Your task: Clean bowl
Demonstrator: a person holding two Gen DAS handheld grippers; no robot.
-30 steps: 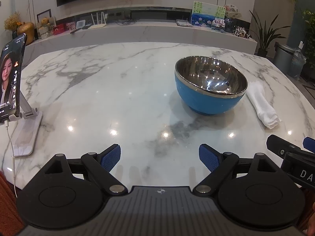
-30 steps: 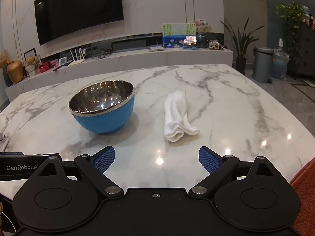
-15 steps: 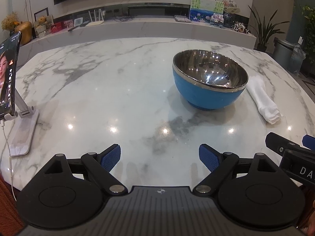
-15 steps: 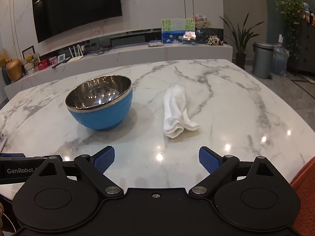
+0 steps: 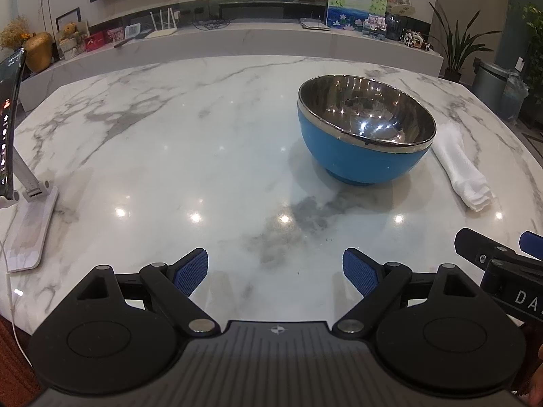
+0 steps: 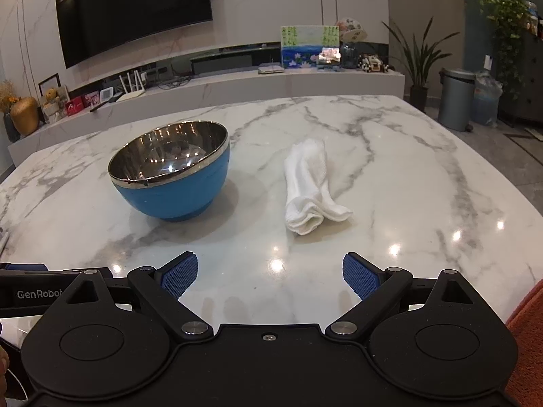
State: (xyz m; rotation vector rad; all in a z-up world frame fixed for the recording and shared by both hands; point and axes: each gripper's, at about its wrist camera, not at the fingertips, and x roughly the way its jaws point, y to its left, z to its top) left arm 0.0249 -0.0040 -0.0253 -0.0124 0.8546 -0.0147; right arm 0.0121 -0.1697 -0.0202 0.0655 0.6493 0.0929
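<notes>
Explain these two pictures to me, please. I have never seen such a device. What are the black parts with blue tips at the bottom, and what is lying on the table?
There is no robot here. A person holds a two-finger gripper in each hand, and a wide-angle camera on each gripper looks forward along its fingers. One picture comes from the left gripper, the other from the right gripper. The black parts are the gripper bodies, and the blue tips are their finger pads. Both grippers are open and hold nothing.

On the marble table stands a blue bowl with a shiny metal inside. To its right lies a folded white cloth, apart from the bowl. In the left view a phone on a stand is at the table's left edge. Wiping has not begun.
</notes>
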